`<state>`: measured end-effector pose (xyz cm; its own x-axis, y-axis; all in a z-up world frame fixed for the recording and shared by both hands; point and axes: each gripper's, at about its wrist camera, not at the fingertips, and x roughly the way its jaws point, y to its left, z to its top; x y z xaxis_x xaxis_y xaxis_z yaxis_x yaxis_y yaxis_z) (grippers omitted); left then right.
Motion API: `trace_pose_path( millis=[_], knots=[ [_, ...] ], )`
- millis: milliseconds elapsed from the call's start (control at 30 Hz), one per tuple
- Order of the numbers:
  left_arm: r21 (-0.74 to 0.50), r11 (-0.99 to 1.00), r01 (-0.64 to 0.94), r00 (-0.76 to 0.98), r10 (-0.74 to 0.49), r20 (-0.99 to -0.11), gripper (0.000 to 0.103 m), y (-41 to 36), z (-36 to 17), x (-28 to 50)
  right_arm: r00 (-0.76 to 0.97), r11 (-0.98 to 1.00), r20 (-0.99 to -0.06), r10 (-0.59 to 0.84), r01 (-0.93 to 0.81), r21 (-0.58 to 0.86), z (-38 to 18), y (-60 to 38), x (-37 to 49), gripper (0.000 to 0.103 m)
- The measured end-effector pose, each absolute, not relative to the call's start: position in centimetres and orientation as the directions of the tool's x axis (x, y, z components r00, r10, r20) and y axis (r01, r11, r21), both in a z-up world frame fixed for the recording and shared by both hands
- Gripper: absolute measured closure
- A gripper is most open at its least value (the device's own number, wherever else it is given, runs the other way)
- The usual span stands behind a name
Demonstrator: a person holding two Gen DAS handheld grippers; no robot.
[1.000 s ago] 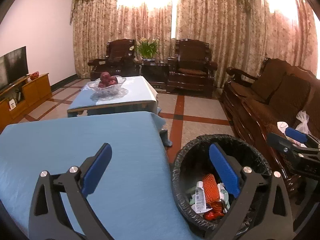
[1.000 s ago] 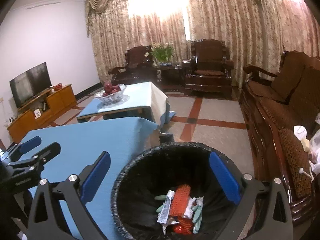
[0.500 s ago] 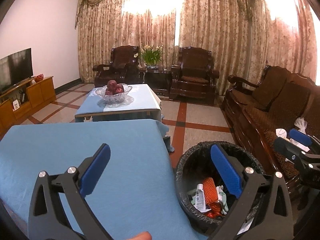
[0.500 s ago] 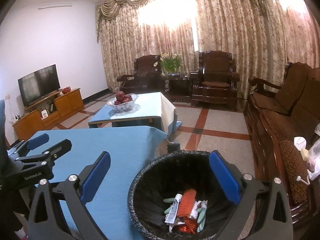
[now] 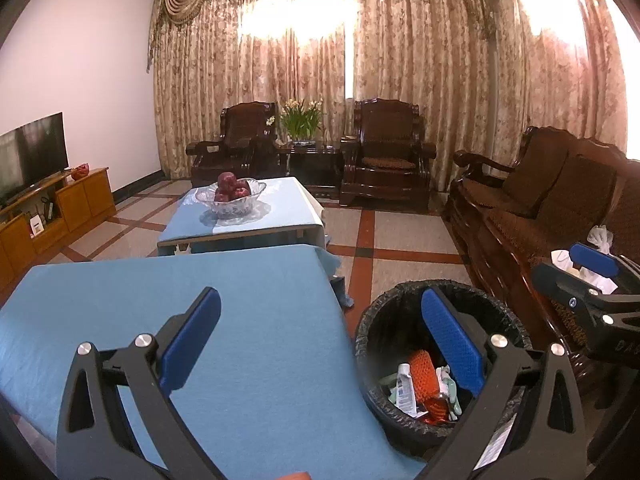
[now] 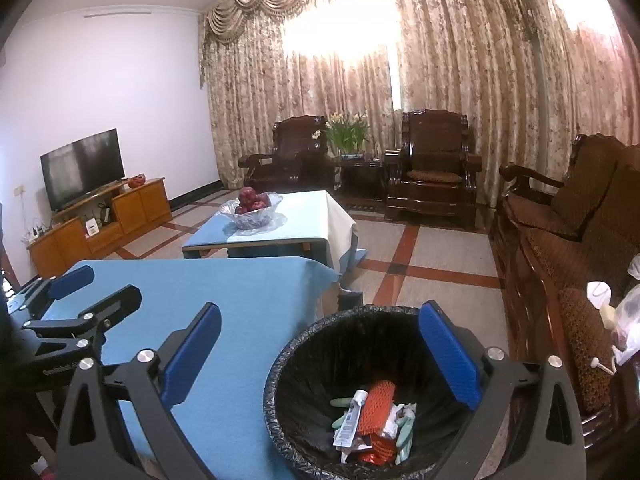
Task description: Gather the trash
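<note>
beside the blue worktop (image 5: 240,320), on the floor: one trash bin (image 6: 304,360) with black liner, holding an orange mesh sleeve (image 6: 376,402), a white tube (image 6: 350,414) and pale green scraps. left hand-held gripper (image 5: 320,354): fingers spread wide, empty, over the worktop's edge. right hand-held gripper (image 6: 320,354): fingers spread wide, empty, above the bin. further back: glass bowl (image 5: 230,200) of red fruit.

Both wrist views look forward and slightly down, facing the far curtained wall. Left view sits over the blue-clothed bench (image 5: 200,300); right view sits nearer the round black-lined waste bin (image 6: 304,356). Both share bench and bin.
</note>
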<state>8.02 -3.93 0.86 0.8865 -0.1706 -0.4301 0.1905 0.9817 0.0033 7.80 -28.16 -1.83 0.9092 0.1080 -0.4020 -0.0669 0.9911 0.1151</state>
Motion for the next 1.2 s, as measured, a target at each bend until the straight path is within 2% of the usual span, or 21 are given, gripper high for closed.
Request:
trace_pose_path(
  millis=[1200],
  knots=[
    [-0.004, 0.982, 0.187, 0.893, -0.172, -0.415, 0.005, -3.62, 1.28, 7.48, 0.908, 0.991, -0.402, 0.120, -0.089, 0.096, -1.72, -27.66, 8.07, 0.006]
  ],
)
